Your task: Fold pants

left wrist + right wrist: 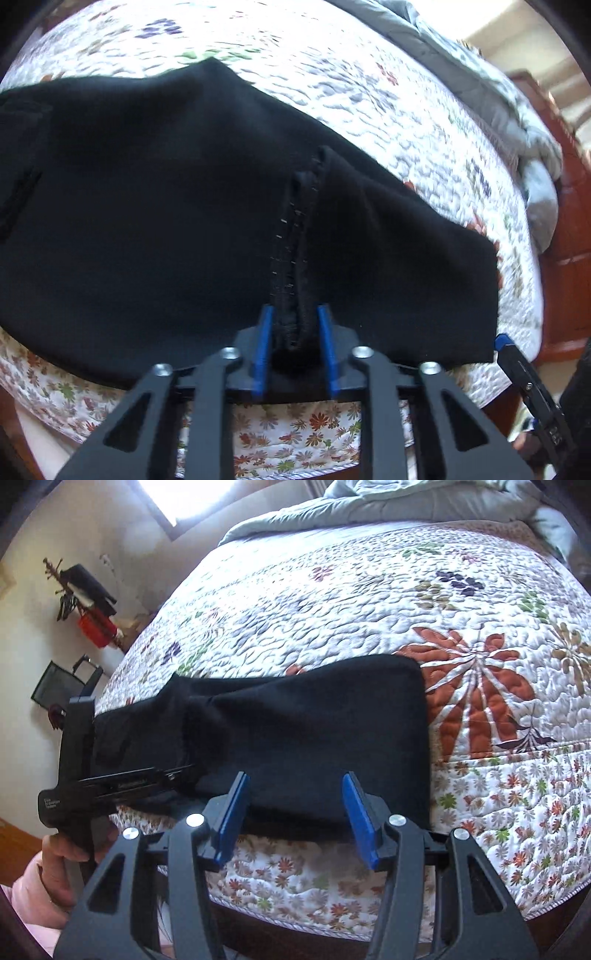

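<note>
From the left wrist, your left tool (pixel 295 332) points steeply down at the near edge of the bed (pixel 332 410), its blue pads nearly closed on a stitched hem ridge of the black pants (pixel 147 221), which stretch crosswise over the quilt. From the right wrist, your right tool (pixel 293 814) hangs half open and empty over the same near edge, farther right, the folded end just beyond its pads.

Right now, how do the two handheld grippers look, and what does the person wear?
Both the left gripper and the right gripper have black frames with silver screws and blue finger pads. The left one's black handle carries small white lettering. The person wears a pink sleeve.
</note>
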The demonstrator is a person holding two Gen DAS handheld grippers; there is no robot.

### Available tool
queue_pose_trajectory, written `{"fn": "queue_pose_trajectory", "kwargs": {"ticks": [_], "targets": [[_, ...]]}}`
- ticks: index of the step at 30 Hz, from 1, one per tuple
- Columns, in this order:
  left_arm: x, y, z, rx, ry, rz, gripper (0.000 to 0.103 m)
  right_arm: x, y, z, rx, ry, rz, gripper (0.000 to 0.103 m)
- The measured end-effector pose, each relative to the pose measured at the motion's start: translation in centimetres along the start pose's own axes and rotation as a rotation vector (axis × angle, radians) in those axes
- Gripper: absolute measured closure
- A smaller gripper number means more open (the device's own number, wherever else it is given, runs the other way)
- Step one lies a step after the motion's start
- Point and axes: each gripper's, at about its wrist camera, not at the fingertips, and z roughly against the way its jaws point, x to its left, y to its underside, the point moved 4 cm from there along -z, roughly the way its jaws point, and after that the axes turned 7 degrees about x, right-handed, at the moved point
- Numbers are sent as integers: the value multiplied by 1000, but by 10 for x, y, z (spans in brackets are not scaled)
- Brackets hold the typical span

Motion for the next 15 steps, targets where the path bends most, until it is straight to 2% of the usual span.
{"fn": "queue_pose_trajectory", "kwargs": {"ticks": [2,5,7,9,12,15], "targets": [[8,-1,7,-20,17,19,85,-4,-3,0,6,-11,-4,49],[23,-2,17,-60,-22,25,85,-8,-1,-11,53,-26,-18,49],[31,-3,9,-24,-10,32,84,-19,2,-29,101,-18,-57,50],[33,-3,5,-26,-6,35,81,-30,6,-46,140,2,-105,58],[29,-5,4,-31,-25,11,80,-35,5,-56,140,-6,-115,58],[28,-5,9,-20,-7,17,77,-34,1,-51,159,-14,-107,58]]}}
